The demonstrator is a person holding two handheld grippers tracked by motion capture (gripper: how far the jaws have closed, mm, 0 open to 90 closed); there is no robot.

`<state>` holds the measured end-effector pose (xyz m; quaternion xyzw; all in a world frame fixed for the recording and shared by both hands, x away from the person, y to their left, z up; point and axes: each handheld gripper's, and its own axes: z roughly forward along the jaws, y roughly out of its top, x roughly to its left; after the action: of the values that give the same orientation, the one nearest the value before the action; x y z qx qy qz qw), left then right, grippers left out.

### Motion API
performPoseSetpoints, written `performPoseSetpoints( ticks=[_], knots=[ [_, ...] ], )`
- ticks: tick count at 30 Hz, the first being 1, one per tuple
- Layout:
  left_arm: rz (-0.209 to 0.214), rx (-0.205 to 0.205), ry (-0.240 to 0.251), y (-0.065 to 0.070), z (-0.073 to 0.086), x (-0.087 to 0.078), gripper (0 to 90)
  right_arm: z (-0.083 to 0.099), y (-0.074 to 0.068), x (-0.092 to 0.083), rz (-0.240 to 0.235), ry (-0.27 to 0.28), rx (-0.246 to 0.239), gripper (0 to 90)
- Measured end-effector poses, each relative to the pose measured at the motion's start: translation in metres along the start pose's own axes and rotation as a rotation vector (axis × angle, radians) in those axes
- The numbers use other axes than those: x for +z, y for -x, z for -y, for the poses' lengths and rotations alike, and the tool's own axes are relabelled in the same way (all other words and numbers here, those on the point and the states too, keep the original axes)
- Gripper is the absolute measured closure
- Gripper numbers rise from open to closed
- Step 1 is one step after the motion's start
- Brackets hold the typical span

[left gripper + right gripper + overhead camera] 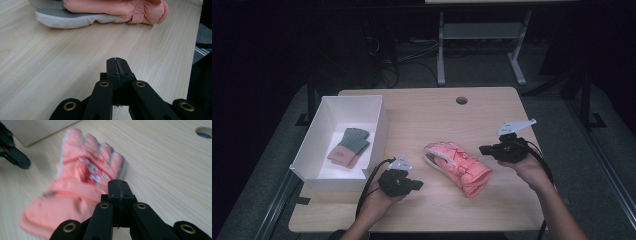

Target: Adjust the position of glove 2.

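A pink ski glove [458, 167] is lying flat on the worktop [422, 115], right of the white box [377, 131]. The left hand-held gripper [117, 65] is resting near the glove's fingertip end, jaws pressed together and empty. The right hand-held gripper [120, 187] is hovering just beside its far edge, likewise closed and empty.

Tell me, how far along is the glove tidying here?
One knitted glove already lies in the white box. The pink glove lies flat on the table, between the left gripper and right gripper, both shut and empty. It likely has yet to be picked up and boxed.
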<state>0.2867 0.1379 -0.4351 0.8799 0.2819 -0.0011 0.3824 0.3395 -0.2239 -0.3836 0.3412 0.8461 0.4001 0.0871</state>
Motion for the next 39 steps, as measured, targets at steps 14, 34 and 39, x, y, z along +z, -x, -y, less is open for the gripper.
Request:
performPoseSetpoints(
  ticks=[14, 34, 39],
  knots=[
    [-0.037, 0.002, -0.012, -0.002, -0.008, 0.009, 89.7, 0.057, 0.019, 0.004, 0.042, -0.038, 0.031, 90.0],
    [-0.040, -0.019, -0.006, -0.023, -0.054, 0.062, 89.7, 0.063, 0.010, 0.035, -0.015, -0.124, -0.002, 90.0],
    [-0.037, -0.013, 0.003, -0.026, -0.054, 0.061, 89.7, 0.064, 0.008, 0.037, -0.034, -0.132, -0.010, 90.0]
  ],
)
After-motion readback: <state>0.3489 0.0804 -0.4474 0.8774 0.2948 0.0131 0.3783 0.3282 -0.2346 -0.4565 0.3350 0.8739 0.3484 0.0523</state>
